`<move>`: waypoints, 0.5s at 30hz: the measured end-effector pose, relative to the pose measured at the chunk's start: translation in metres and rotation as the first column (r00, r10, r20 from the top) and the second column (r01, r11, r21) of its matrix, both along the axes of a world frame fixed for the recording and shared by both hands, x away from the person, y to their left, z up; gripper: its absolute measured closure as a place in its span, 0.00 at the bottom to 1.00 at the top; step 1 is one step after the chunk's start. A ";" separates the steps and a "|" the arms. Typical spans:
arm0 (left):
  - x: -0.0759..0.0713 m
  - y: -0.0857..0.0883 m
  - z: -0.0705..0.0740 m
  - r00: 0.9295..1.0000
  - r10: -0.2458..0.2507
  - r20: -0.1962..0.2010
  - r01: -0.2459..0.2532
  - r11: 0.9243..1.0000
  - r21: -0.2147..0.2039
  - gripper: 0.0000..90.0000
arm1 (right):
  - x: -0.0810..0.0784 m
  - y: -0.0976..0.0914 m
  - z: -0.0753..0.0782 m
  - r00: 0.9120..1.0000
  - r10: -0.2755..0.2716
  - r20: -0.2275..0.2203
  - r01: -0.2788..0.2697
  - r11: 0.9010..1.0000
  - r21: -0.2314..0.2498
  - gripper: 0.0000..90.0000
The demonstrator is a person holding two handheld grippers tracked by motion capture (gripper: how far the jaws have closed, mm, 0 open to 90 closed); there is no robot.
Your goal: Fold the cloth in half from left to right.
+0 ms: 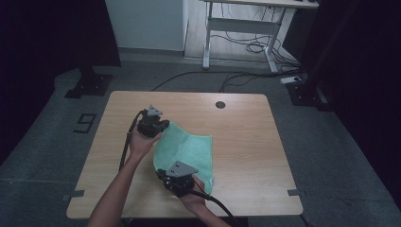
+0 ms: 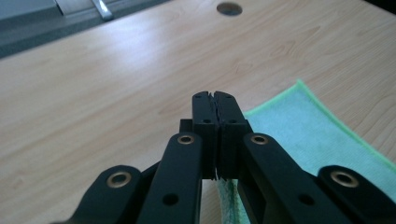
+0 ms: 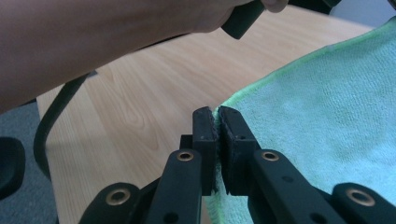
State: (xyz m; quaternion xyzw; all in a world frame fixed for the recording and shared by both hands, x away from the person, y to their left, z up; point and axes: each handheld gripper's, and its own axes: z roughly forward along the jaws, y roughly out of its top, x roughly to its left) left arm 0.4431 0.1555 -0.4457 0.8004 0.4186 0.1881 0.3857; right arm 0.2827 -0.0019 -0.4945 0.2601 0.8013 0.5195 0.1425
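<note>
A mint-green cloth (image 1: pixel 189 151) lies spread on the middle of the wooden table (image 1: pixel 246 142). At the cloth's far left corner, my left gripper (image 1: pixel 164 126) is shut on the edge. In the left gripper view its jaws (image 2: pixel 214 96) stand pressed together, a strip of the cloth (image 2: pixel 227 198) pinched between them and the rest (image 2: pixel 308 135) lying to the right. At the near left corner my right gripper (image 1: pixel 163 173) is shut too. The right gripper view shows its jaws (image 3: pixel 217 112) clamped on the corner of the cloth (image 3: pixel 327 102).
A round cable hole (image 1: pixel 220 104) sits near the table's far edge. The person's left forearm (image 3: pixel 93 42) and a black cable (image 3: pixel 51 116) cross close in front of the right gripper. Beyond the table stand a desk frame (image 1: pixel 241 28) and floor cables (image 1: pixel 203 75).
</note>
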 end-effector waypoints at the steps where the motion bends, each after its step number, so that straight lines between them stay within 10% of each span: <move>1: 0.000 0.000 0.000 1.000 0.000 0.000 0.000 1.000 0.000 0.98 | 0.000 0.000 0.000 1.000 0.000 0.000 0.000 1.000 0.000 0.94; 15: -0.002 0.011 0.023 0.999 0.029 0.025 -0.029 1.000 -0.002 0.98 | -0.005 0.010 0.016 0.998 0.039 0.050 -0.041 0.998 0.043 0.94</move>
